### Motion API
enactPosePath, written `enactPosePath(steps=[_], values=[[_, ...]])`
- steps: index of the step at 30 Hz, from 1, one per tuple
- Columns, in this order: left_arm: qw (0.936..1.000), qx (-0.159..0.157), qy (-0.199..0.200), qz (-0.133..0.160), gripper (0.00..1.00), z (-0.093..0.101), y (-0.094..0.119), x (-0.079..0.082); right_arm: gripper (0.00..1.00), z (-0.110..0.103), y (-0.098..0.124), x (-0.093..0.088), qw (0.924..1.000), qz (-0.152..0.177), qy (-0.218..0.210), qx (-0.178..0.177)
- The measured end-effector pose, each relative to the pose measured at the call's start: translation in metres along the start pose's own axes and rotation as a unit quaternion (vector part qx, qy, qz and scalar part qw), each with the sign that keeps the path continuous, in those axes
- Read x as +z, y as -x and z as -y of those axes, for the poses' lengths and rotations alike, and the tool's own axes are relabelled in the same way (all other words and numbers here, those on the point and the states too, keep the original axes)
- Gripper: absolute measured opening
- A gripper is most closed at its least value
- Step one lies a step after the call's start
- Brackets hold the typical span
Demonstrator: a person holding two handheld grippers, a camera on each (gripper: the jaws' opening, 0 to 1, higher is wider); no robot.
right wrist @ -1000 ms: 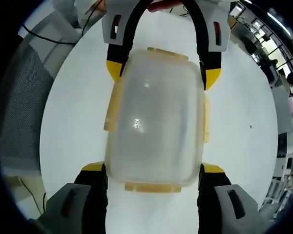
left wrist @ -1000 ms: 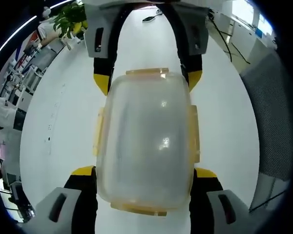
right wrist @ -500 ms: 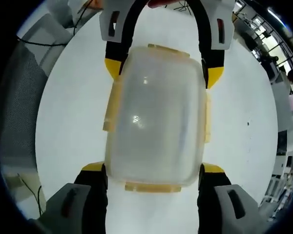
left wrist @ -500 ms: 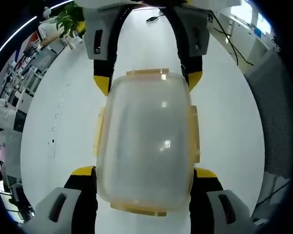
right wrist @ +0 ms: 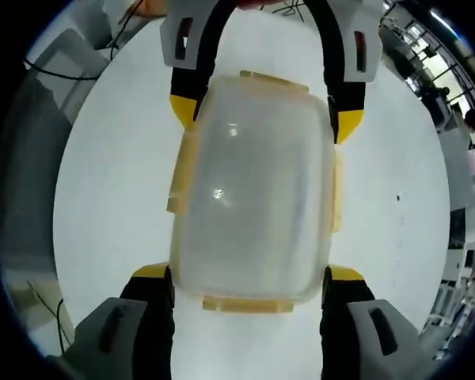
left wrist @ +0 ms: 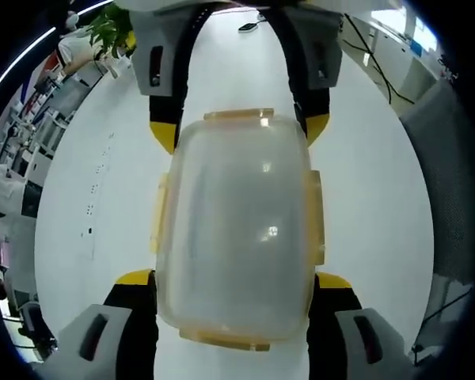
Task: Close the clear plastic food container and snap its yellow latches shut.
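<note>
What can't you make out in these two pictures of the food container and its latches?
- Left gripper view: whether the yellow latches on the container are snapped shut; they sit edge-on against its sides.
- Both views: what lies inside the container; its cloudy plastic blurs it.
- Right gripper view: whether the right tool presses the container or just straddles it; the contact is hidden.
- Left gripper view: the same for the left tool.

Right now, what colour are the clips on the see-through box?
Yellow-orange latches line the container edges, best in the left gripper view.
</note>
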State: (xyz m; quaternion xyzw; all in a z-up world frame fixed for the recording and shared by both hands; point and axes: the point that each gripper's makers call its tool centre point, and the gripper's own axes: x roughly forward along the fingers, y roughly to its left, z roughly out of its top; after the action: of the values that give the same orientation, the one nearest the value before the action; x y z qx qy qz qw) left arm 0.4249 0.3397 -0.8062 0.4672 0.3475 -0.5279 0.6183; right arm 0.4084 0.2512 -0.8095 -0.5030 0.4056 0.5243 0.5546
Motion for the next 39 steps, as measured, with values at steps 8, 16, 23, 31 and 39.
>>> enactPosePath(steps=[8, 16, 23, 31, 39], values=[[1.0, 0.003, 0.001, 0.002, 0.74, 0.0, 0.0, 0.0, 0.74, 0.0, 0.0, 0.0, 1.0, -0.004, 0.001, -0.001], [1.0, 0.0, 0.001, 0.004, 0.75, 0.0, 0.0, 0.0, 0.74, 0.0, 0.0, 0.001, 0.9999, 0.011, -0.001, -0.002], [1.0, -0.003, -0.001, 0.008, 0.75, 0.0, 0.002, -0.001, 0.75, 0.001, -0.001, 0.002, 0.9998, 0.017, -0.005, -0.009], [0.9987, 0.011, -0.049, -0.001, 0.77, 0.002, 0.0, -0.004, 0.76, 0.001, 0.001, 0.001, 0.997, 0.071, -0.022, -0.022], [0.9949, 0.064, 0.009, 0.078, 0.83, -0.007, 0.01, 0.008, 0.79, 0.008, 0.008, -0.002, 0.9859, 0.139, -0.056, -0.074]])
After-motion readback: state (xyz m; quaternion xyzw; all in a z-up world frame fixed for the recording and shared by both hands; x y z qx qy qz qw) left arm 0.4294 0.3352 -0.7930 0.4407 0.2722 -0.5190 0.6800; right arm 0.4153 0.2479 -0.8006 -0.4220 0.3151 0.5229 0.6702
